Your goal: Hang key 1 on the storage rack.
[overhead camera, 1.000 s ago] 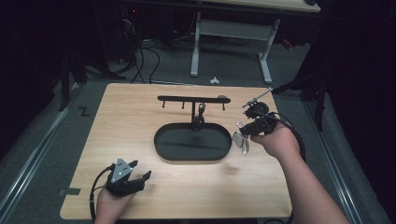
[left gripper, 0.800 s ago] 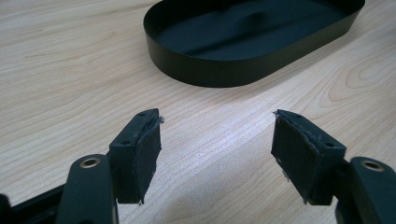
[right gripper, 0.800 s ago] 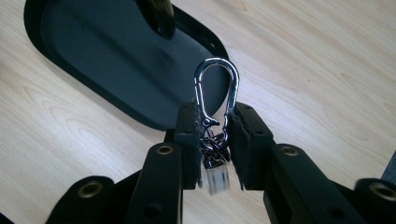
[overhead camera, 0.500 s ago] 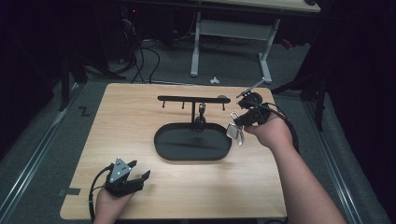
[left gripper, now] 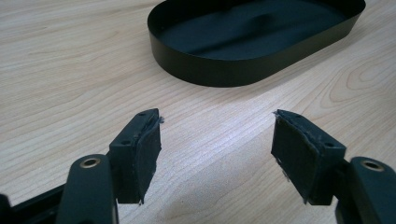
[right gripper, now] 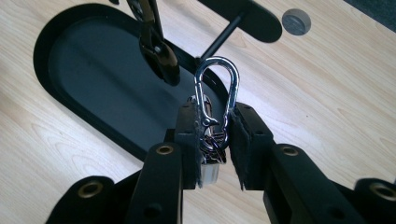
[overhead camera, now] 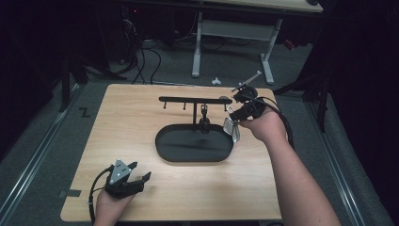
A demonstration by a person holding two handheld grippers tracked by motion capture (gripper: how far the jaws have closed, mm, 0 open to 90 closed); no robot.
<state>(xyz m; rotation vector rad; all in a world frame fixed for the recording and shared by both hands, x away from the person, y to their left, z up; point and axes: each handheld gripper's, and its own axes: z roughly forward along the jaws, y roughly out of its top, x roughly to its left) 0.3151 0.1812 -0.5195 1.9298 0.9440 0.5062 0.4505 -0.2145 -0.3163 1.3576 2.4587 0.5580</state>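
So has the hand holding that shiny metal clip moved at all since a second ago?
Yes. The right gripper, shut on the silver clip, has gone up the high view, from beside the black tray toward the rack's crossbar.

Rack (overhead camera: 195, 100) in tray (overhead camera: 164, 146), on table (overhead camera: 141, 108).

Left fingers (left gripper: 144, 154) apart, right fingers (right gripper: 245, 135) clamped

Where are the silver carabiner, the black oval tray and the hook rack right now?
silver carabiner (right gripper: 215, 81): right gripper view, on its curved top loop.
black oval tray (left gripper: 219, 70): left gripper view, on its near wall.
hook rack (overhead camera: 195, 99): high view, on its horizontal bar.
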